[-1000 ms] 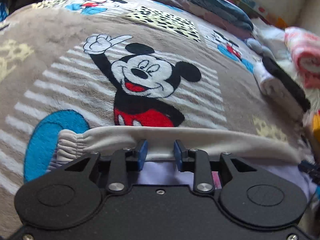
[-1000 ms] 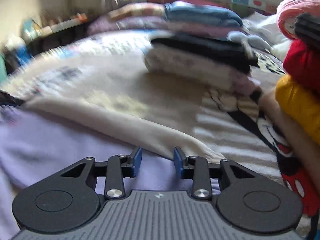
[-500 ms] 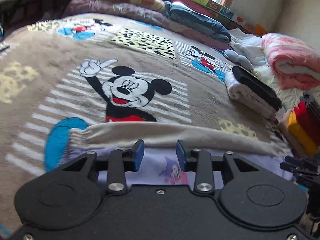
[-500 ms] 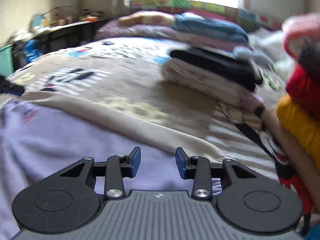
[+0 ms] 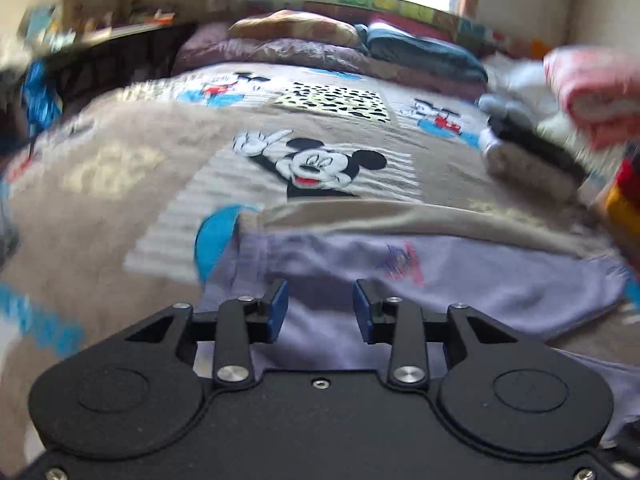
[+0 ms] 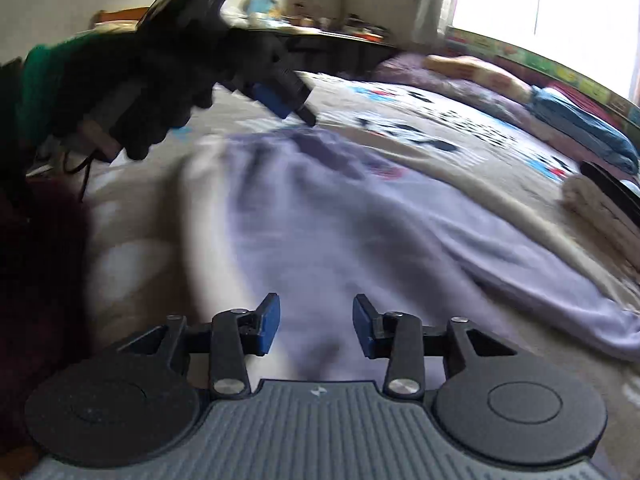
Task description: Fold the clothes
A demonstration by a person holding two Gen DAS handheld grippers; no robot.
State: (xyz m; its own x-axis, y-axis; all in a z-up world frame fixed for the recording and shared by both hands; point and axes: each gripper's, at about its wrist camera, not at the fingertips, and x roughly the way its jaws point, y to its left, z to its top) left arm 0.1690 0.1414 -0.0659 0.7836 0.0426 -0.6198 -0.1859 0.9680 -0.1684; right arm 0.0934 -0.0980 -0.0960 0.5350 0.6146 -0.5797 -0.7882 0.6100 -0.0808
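Observation:
A pale lilac garment with a small red and blue print lies flat on the bed; a beige sleeve with a gathered cuff runs along its far edge. My left gripper is open and empty above its near part. In the right wrist view the same garment spreads ahead, and my right gripper is open and empty over its near end. The left gripper, held in a black glove, shows there above the garment's far left corner.
A Mickey Mouse blanket covers the bed. A folded stack of white and black clothes and a rolled pink blanket lie at the right. Red and yellow folded items sit at the right edge. Pillows line the headboard.
Both grippers have pulled back and up from the garment, so more of it shows. The right gripper has swung left and now sees the left gripper. Both stay open.

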